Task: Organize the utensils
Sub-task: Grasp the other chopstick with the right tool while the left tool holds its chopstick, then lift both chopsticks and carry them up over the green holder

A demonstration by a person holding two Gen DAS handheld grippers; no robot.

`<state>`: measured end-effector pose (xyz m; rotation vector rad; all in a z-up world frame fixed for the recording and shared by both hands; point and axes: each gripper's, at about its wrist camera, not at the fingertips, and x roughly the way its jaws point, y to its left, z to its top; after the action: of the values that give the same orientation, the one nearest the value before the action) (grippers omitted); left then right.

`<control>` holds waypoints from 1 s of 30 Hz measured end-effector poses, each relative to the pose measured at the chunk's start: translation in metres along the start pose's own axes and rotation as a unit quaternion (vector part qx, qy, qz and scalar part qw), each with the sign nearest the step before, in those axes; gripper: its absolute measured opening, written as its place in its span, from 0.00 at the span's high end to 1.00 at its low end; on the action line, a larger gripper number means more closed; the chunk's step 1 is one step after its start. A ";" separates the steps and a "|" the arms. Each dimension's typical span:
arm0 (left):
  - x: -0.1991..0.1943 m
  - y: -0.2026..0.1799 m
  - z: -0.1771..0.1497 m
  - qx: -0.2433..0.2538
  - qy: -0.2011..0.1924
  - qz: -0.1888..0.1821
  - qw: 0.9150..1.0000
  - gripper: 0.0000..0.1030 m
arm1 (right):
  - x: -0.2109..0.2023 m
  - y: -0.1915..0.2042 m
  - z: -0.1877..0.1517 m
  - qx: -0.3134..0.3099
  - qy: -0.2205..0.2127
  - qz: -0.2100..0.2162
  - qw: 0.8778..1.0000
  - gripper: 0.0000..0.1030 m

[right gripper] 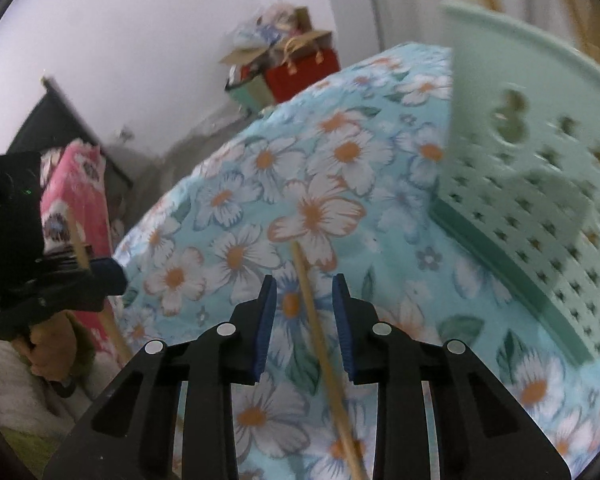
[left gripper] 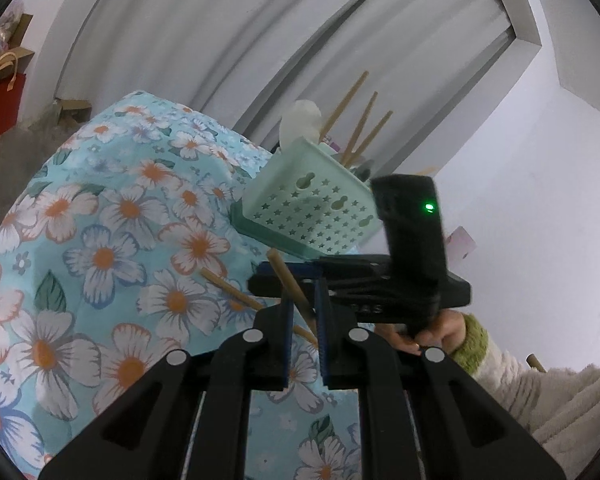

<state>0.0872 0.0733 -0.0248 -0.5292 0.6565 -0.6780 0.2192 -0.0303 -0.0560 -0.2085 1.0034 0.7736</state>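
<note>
Both fingers of the left gripper press on a wooden chopstick, which stands tilted between the blue pads; it is lifted above the flowered cloth. A second chopstick lies flat on the same cloth, and the right gripper hangs over it with its fingers apart, one on each side of the stick, not touching it as far as I can see. The green basket with star holes stands near, behind the grippers, and more chopsticks already lean out of its top, beside a white object I cannot identify.

I judge the chopstick to be very light, stiff and smooth, so it can turn or slide in the pads when it is held near one end. It is thin and lies flat, so the fingers must come low to the cloth. Taking it around the middle should keep it steady.
</note>
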 end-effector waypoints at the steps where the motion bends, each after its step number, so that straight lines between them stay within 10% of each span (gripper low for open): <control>1: -0.001 0.002 0.000 -0.002 0.000 -0.001 1.000 0.90 | 0.005 0.001 0.002 -0.007 0.008 -0.002 1.000 0.74; 15: -0.006 0.013 0.000 -0.016 -0.003 -0.002 1.000 0.90 | 0.043 0.016 0.015 -0.057 0.034 -0.049 0.997 0.95; 30: -0.013 -0.002 0.020 0.003 -0.023 0.011 1.000 0.92 | -0.058 -0.006 -0.012 0.023 -0.119 -0.140 0.983 0.96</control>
<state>0.0926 0.0862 -0.0047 -0.5290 0.6163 -0.6449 0.1975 -0.0683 -0.0157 -0.2061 0.7449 0.5046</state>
